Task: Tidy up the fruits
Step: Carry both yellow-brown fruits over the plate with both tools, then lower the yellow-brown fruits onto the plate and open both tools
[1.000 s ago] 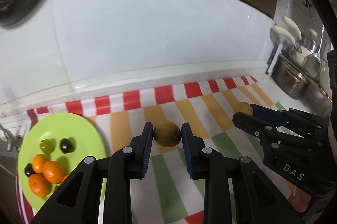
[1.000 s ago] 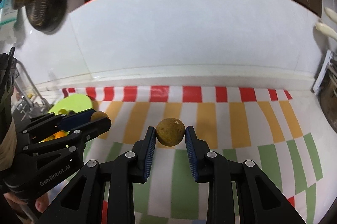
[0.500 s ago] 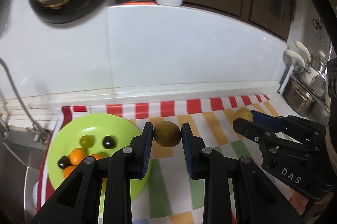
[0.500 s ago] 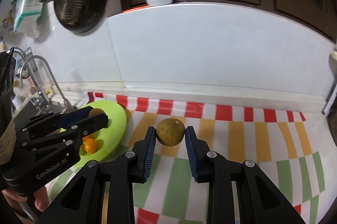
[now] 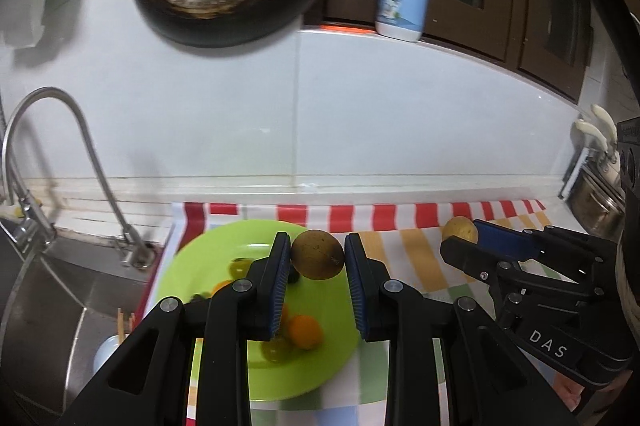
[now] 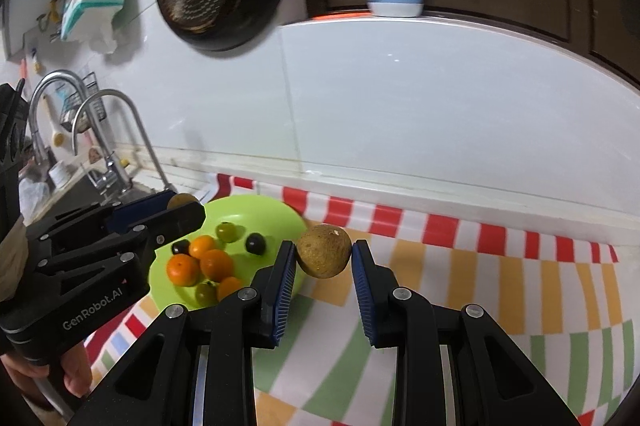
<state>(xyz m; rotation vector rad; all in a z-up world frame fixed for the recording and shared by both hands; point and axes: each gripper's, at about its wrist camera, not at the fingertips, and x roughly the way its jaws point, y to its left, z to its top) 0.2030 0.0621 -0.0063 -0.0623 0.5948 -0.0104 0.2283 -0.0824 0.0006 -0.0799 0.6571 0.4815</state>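
Two brown fruits, one [image 5: 317,254] clamped in the left hand-held gripper [image 5: 317,258], one [image 6: 324,256] in the right hand-held gripper [image 6: 324,260].

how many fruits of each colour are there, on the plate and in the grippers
orange fruits: 4
green fruits: 2
dark fruits: 2
brown fruits, one in each hand-held gripper: 2
total: 10

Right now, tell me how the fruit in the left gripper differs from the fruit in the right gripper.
The left gripper's fruit looks darker and smoother; the right gripper's fruit is paler, speckled, with a whitish spot on top. The left one hangs over the green plate, the right one beside it over the cloth. Both are round, brownish, clamped at the fingertips.
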